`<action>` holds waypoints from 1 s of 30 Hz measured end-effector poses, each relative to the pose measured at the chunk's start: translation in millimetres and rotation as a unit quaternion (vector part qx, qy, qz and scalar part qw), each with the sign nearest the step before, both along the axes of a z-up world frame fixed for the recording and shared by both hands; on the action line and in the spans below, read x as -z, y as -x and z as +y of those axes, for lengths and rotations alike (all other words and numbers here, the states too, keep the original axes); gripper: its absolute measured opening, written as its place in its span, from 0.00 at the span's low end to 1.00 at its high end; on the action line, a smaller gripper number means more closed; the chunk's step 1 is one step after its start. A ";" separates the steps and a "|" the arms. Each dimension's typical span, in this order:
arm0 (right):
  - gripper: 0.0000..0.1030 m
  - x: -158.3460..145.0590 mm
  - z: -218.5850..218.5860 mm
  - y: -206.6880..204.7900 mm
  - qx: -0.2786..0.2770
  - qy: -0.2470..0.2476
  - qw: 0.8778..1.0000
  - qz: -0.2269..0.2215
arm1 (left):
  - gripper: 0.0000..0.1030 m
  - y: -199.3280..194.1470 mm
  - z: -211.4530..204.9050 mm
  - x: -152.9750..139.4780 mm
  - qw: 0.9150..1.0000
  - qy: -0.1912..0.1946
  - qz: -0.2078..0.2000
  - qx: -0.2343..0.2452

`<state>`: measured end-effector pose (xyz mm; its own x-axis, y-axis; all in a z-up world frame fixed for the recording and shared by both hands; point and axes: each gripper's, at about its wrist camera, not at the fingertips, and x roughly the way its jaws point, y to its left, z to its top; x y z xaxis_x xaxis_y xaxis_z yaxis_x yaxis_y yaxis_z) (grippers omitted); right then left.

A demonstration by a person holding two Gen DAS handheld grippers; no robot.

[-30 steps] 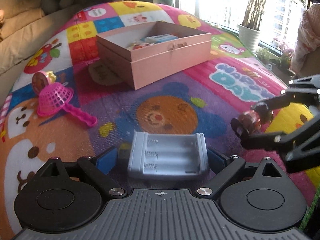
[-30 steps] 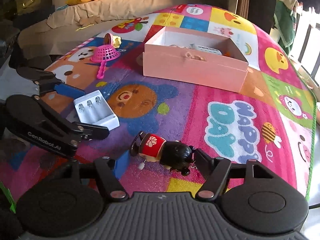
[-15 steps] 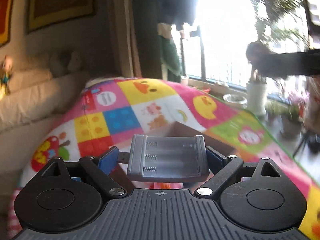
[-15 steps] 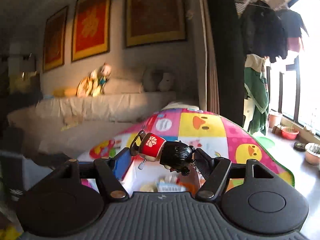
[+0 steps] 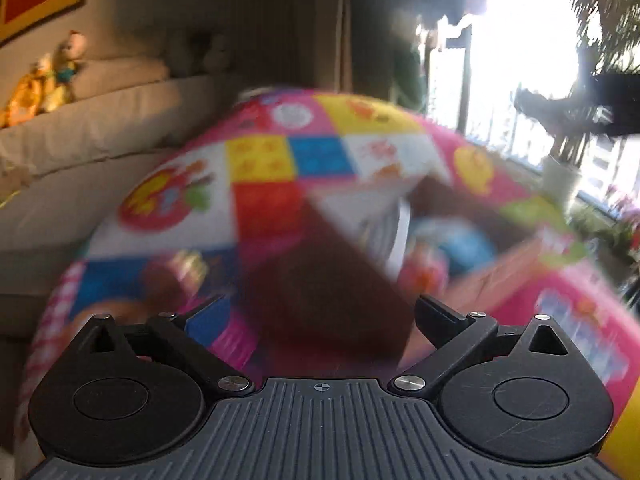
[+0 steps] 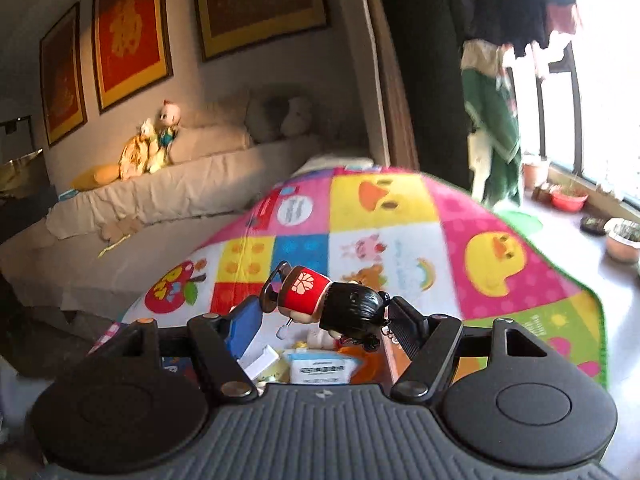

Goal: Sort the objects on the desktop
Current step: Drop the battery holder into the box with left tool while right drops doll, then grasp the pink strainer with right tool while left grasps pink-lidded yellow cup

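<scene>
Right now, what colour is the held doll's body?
Red, with a white emblem; the doll shows best in the right wrist view.

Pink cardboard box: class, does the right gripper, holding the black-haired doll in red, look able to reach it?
Probably yes: the right gripper, clamped on the black-haired doll in red, hangs over the open pink cardboard box; its contents show just below, nothing between.

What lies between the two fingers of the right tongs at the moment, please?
A small doll with black hair and a red body, gripped sideways between the pads of the right tongs; the right wrist view shows it.
</scene>
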<state>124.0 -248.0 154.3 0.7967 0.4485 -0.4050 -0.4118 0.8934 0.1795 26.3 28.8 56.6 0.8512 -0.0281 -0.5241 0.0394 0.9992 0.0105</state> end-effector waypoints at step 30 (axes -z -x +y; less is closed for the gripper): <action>0.78 104.4 276.1 -8.2 -0.235 0.154 0.950 0.141 | 0.99 41.1 43.7 46.2 0.995 0.046 0.042 -0.076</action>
